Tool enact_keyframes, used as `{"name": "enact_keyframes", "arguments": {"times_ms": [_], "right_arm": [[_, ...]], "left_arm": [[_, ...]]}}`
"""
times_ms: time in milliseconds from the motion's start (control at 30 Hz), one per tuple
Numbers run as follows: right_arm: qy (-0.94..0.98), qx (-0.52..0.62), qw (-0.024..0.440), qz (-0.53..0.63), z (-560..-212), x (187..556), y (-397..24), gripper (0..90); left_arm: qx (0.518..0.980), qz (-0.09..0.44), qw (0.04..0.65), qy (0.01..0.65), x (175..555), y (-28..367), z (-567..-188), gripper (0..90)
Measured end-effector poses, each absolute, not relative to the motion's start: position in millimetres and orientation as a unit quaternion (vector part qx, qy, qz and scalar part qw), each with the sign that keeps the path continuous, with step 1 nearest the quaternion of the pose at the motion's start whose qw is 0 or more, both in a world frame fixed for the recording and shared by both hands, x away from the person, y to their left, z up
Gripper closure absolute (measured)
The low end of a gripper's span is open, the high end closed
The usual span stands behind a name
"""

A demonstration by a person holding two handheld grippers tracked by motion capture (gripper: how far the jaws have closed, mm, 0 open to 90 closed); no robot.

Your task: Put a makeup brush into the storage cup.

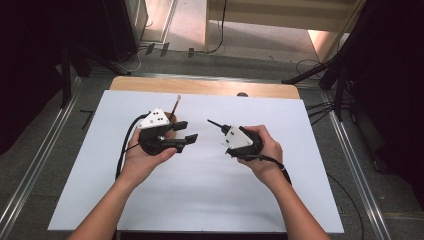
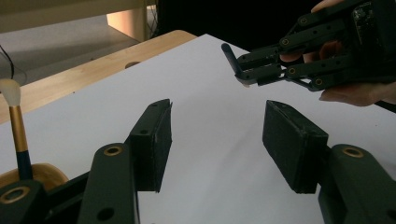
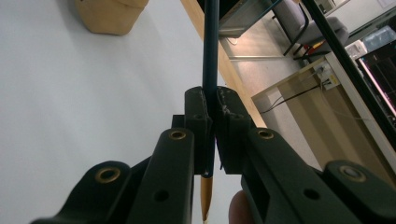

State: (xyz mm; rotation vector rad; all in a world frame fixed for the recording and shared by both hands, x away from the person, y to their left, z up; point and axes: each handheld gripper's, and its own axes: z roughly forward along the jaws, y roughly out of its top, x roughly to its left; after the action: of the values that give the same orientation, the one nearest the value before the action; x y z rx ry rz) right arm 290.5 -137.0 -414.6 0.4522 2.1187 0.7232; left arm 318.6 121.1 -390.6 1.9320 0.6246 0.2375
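Right gripper (image 3: 212, 135) jaws clamp the thin, light, stiff brush (image 3: 209, 56) mid-handle; left gripper (image 2: 219, 140) jaws apart, empty, beside the wooden holder (image 2: 39, 175)

Each hand carries one black tool. The left tool (image 1: 184, 136) and the right tool (image 1: 212, 122) each bear a grey three-cornered plate on top, marked with small dark dots. A black cable trails from each tool body toward the near edge. Linkage arms are matte black with brass-coloured pivot bushings and plain round holes. The pads (image 2: 156, 142) are flat, rectangular, black blocks. Forearms are bare; no sleeves are worn.
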Motion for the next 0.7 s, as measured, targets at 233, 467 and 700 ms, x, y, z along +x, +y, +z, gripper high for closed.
{"name": "enact_keyframes", "arguments": {"times_ms": [233,467,700], "right_arm": [[0.843,0.165,0.428,0.282,-413.4,287.8,-133.3,85.2],[0.845,0.146,0.436,0.272,-413.5,286.3,-129.3,85.2],[0.844,0.134,0.444,0.269,-414.9,284.6,-124.8,85.2]], "left_arm": [[0.81,0.096,0.516,0.262,320.1,116.8,-391.6,46.6],[0.812,0.093,0.513,0.263,320.7,113.8,-390.3,48.8],[0.814,0.098,0.507,0.266,322.0,111.5,-390.2,50.5]]}}
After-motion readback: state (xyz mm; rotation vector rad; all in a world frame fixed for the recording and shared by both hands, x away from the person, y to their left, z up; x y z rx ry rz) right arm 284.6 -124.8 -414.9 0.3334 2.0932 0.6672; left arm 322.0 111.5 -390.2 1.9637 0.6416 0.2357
